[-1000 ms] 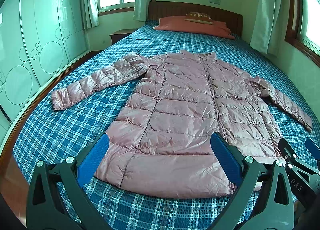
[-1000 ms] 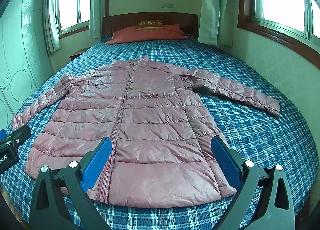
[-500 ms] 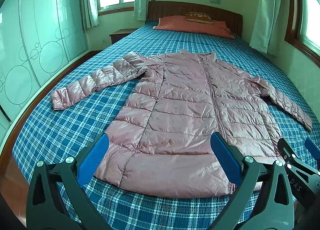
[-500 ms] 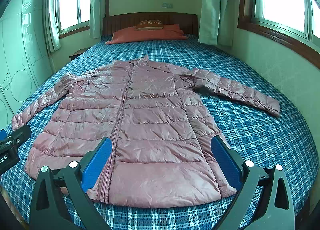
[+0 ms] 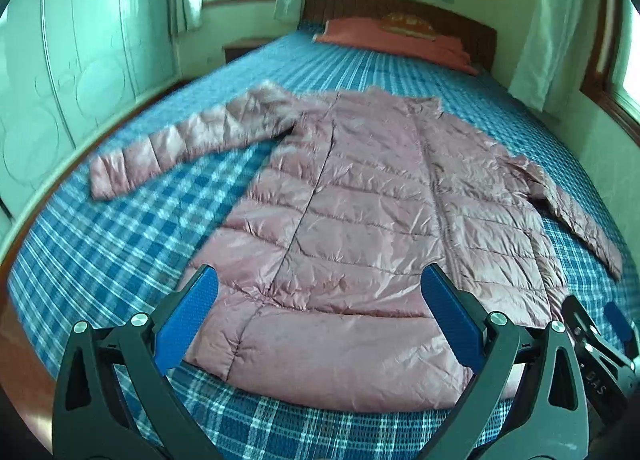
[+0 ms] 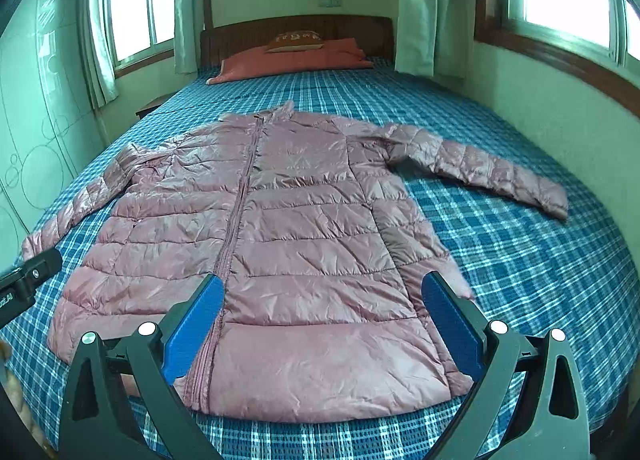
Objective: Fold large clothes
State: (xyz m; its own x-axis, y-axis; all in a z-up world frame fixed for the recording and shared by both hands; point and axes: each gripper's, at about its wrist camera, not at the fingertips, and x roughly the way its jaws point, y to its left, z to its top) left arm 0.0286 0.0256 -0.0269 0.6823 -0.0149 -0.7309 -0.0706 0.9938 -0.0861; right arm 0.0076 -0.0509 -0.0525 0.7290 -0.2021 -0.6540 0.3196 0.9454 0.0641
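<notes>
A pink quilted puffer jacket [image 5: 360,220] [image 6: 288,228] lies flat and zipped on the blue plaid bed [image 5: 120,252] [image 6: 520,268], collar toward the headboard and both sleeves spread out sideways. My left gripper [image 5: 318,314] hovers open above the jacket's hem on its left half, holding nothing. My right gripper [image 6: 322,320] is open too, above the hem to the right of the zipper. In the left wrist view the right gripper's tip [image 5: 600,344] shows at the lower right. The left gripper's tip [image 6: 28,276] shows at the left edge of the right wrist view.
An orange pillow [image 6: 292,60] with a small cushion rests against the wooden headboard [image 6: 296,30]. A wall with a window [image 6: 560,108] runs close along the bed's right side. A wardrobe [image 5: 60,80] and a nightstand [image 5: 240,48] stand to the left.
The left wrist view has tilted and swung left with motion blur, so the left sleeve now sits nearer the middle. The right gripper rose slightly. The jacket has not moved.
</notes>
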